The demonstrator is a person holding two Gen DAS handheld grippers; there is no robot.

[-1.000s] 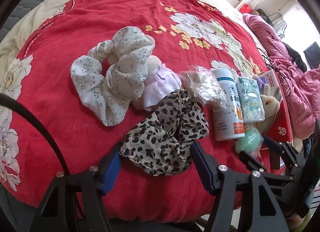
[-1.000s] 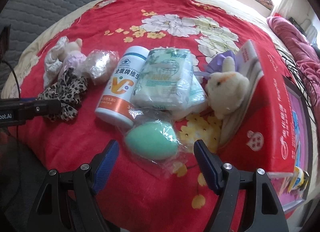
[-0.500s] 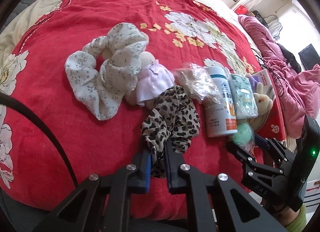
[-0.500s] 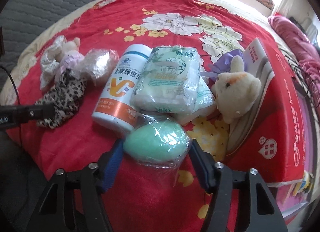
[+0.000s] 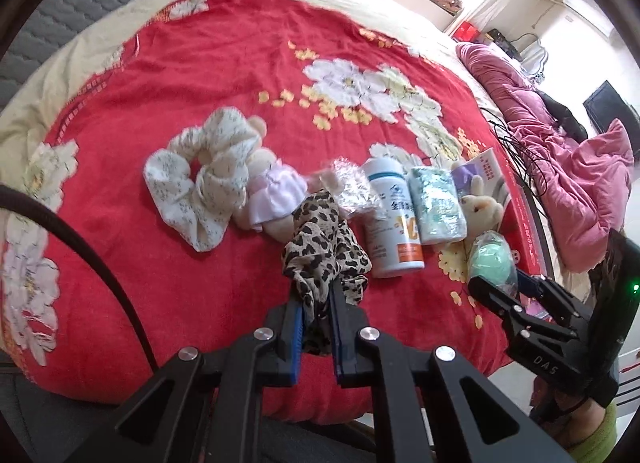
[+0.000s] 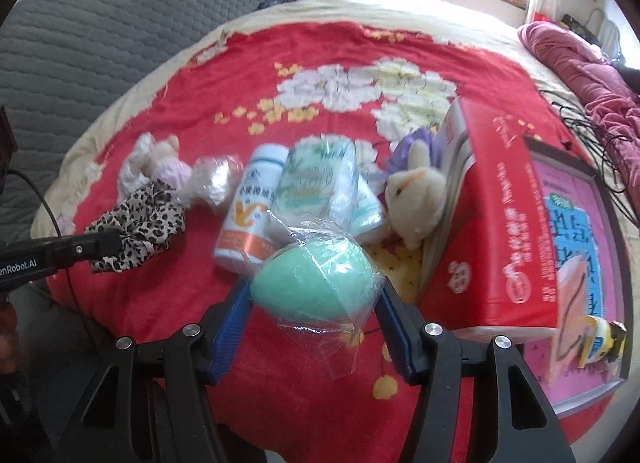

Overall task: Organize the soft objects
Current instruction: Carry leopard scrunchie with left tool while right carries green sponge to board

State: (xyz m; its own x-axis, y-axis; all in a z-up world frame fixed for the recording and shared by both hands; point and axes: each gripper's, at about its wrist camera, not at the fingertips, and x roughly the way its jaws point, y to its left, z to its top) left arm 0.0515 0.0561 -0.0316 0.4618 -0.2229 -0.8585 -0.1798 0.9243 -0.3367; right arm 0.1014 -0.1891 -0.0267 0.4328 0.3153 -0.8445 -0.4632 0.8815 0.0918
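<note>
The scene is viewed from two fisheye cameras, each mounted on a hand-held gripper and aimed steeply down along its fingers at a red floral blanket [image 5: 208, 63] from close range. The white bottle [image 5: 394, 219] [image 6: 250, 215], leopard scrunchie [image 5: 324, 251] [image 6: 140, 223] and green sponge [image 5: 490, 259] [image 6: 316, 281] are shared by both views.

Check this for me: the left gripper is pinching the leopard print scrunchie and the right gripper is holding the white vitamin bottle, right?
Not quite. The right gripper is holding the wrapped green sponge egg, as the right wrist view shows; the white vitamin bottle lies on the blanket. The left gripper does pinch the leopard print scrunchie.
</note>
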